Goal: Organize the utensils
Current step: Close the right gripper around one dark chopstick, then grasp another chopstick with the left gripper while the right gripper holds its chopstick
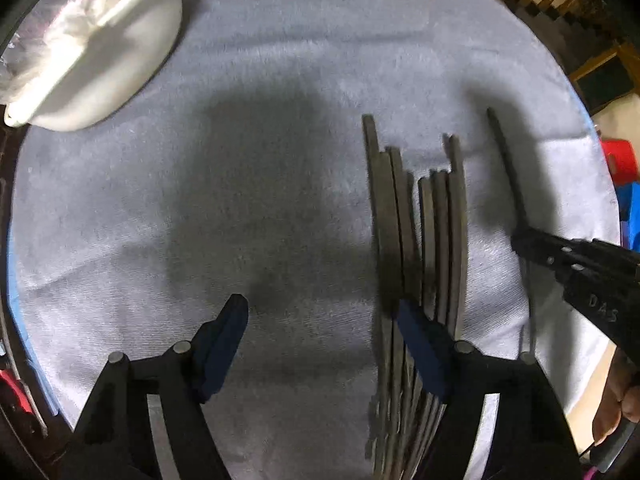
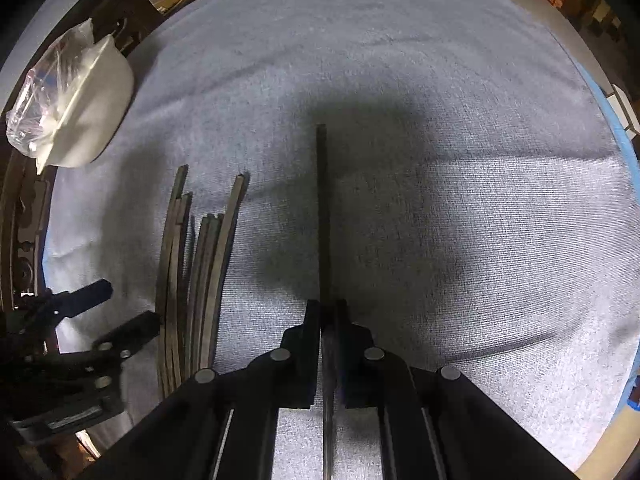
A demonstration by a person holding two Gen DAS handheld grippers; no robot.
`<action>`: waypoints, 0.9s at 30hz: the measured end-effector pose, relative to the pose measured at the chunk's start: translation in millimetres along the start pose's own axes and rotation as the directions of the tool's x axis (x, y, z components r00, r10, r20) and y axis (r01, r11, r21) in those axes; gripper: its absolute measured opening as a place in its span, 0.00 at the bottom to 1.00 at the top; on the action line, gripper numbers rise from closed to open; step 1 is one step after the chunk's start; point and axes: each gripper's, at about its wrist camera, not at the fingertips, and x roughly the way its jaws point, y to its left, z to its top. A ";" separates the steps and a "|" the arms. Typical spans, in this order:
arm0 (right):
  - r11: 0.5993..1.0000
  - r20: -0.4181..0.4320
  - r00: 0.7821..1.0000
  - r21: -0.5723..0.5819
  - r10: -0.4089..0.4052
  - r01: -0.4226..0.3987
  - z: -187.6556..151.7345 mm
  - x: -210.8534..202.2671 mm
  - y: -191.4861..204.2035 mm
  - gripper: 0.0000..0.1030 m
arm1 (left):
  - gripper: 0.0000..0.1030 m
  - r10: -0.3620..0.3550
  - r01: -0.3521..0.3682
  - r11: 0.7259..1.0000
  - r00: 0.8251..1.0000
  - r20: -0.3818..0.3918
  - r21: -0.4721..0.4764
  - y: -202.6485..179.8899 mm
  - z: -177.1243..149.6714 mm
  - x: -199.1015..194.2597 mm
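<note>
**Jaws: right grips one chopstick, left open**

Right gripper [image 2: 329,312] jaws closed on a single dark chopstick [image 2: 322,208], pointing fwd above the table's grey cloth [image 2: 460,184]. Left gripper [image 1: 320,328] jaws spread wide, holding nothing, w/ one finger [image 1: 420,348] over the bundle of chopsticks [image 1: 420,220] lying side by side. White bowl [image 1: 116,60] w/ plastic bag at far left.

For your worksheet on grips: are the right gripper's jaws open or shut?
Shut. In the right wrist view the right gripper has its jaws pressed against a single dark stick, no gap either side.
</note>
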 end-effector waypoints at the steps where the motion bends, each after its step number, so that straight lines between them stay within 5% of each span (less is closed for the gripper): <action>1: 1.000 0.001 1.000 0.000 0.002 -0.002 -2.3 -2.7 -1.8 0.09 | 0.76 0.002 -0.002 1.000 1.000 0.001 -0.003 1.5 0.4 2.2; 4: 1.000 0.001 1.000 0.001 0.008 -0.008 -3.1 -3.0 -6.0 0.08 | 0.71 0.091 -0.090 0.995 0.996 0.026 -0.031 17.0 -1.9 -3.5; 9: 1.000 0.003 1.000 0.003 0.012 -0.012 -0.2 -0.5 -7.1 0.08 | 0.71 0.040 -0.037 0.996 0.999 0.033 -0.085 43.0 -1.0 -6.6; 16: 1.000 0.007 1.000 0.006 0.016 -0.016 2.0 5.9 -3.4 0.09 | 0.71 -0.045 0.045 0.998 0.999 -0.016 -0.052 15.2 12.9 21.3; 23: 1.000 0.008 1.000 0.002 0.021 -0.021 0.3 5.9 -7.9 0.09 | 0.70 -0.016 0.015 0.999 1.000 -0.021 -0.048 5.5 20.4 38.4; 25: 1.000 0.005 1.000 -0.002 0.017 -0.017 3.6 9.4 -7.0 0.09 | 0.62 0.022 -0.023 0.999 0.999 -0.025 -0.034 -1.4 25.6 38.0; 27: 1.000 0.004 1.000 -0.003 0.012 -0.012 5.0 10.7 -4.9 0.08 | 0.31 0.071 -0.071 0.997 0.997 -0.026 -0.016 -10.1 31.9 29.0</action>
